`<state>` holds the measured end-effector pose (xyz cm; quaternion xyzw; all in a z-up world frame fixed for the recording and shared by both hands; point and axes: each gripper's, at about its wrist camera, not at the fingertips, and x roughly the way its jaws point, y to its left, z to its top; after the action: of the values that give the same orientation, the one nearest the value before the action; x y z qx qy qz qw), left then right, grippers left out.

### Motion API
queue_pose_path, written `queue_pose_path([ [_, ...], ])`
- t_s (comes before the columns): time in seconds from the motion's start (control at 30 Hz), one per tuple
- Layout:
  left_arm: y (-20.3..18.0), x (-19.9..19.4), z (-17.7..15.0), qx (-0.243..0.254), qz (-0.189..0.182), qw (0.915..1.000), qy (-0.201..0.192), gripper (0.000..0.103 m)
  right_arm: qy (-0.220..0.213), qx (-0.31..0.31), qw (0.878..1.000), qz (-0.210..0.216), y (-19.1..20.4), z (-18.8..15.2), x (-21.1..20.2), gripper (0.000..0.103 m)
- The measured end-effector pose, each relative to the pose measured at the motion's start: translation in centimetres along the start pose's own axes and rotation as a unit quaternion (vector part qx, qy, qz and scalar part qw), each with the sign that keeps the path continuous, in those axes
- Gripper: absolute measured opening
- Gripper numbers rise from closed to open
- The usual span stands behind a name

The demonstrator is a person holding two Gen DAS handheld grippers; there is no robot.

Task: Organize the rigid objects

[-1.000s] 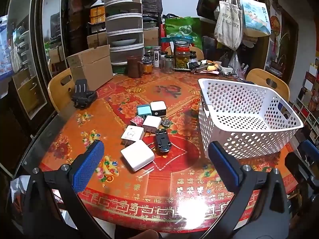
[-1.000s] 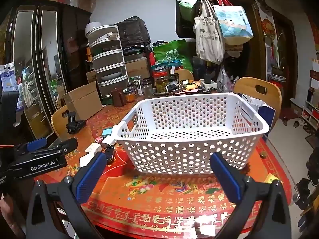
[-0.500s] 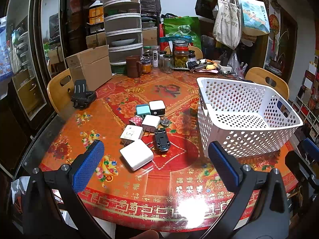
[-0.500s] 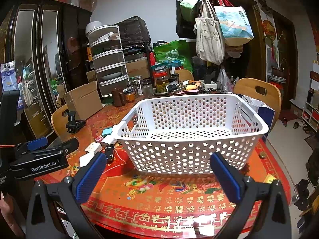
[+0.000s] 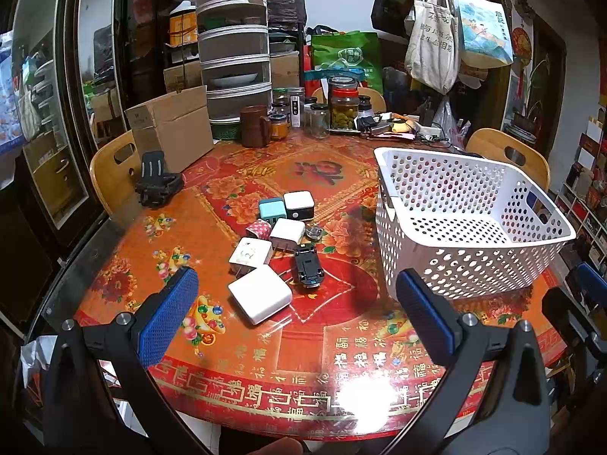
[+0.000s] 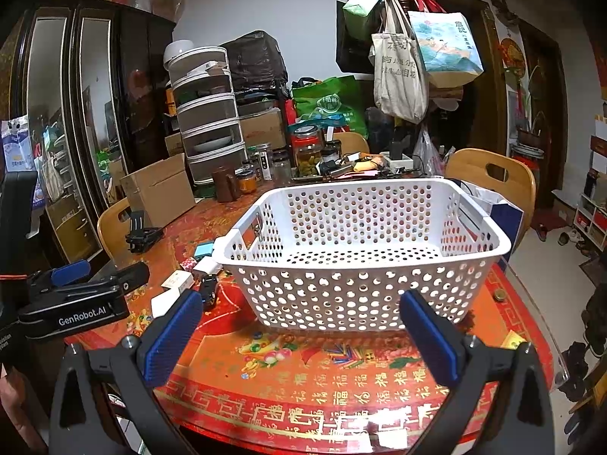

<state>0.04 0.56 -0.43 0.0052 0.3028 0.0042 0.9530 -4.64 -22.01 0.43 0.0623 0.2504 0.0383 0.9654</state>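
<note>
A cluster of small items lies mid-table: a large white charger (image 5: 260, 294), a white plug block (image 5: 250, 254), another white plug (image 5: 287, 230), a teal cube (image 5: 271, 208), a white-and-black cube (image 5: 299, 205), a pink dotted piece (image 5: 257, 228) and a black toy car (image 5: 308, 265). An empty white perforated basket (image 5: 470, 204) stands to their right; it fills the right wrist view (image 6: 364, 261). My left gripper (image 5: 296, 318) is open and empty, above the near table edge in front of the cluster. My right gripper (image 6: 299, 333) is open and empty in front of the basket.
A round table with a red patterned cover (image 5: 341, 345) holds a cardboard box (image 5: 170, 129), a black folded stand (image 5: 155, 182), a brown mug (image 5: 253, 126) and jars (image 5: 343, 104) at the back. Wooden chairs (image 5: 508, 155) ring it. The left gripper's body (image 6: 72, 303) shows at left.
Almost nothing: the left wrist view has shifted very slightly. Both grippers stay open and no object has moved.
</note>
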Motion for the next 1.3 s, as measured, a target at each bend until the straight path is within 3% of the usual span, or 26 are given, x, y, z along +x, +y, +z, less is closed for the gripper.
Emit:
queue_pose_path([
  [1.17,-0.2,0.2,-0.5,0.006,0.0,1.0,0.003,0.103,0.0,-0.002,1.0,-0.002,0.3,-0.1,-0.1,0.103],
  [1.27,0.1,-0.2,-0.7,0.004,0.005,0.9997,-0.024,0.103,-0.003,-0.005,1.0,-0.025,-0.8,0.4,0.0,0.103],
  [1.3,0.7,-0.8,-0.8,-0.003,0.009,0.9984,-0.056,0.103,-0.009,0.003,0.999,-0.05,-2.0,0.9,0.0,0.103],
])
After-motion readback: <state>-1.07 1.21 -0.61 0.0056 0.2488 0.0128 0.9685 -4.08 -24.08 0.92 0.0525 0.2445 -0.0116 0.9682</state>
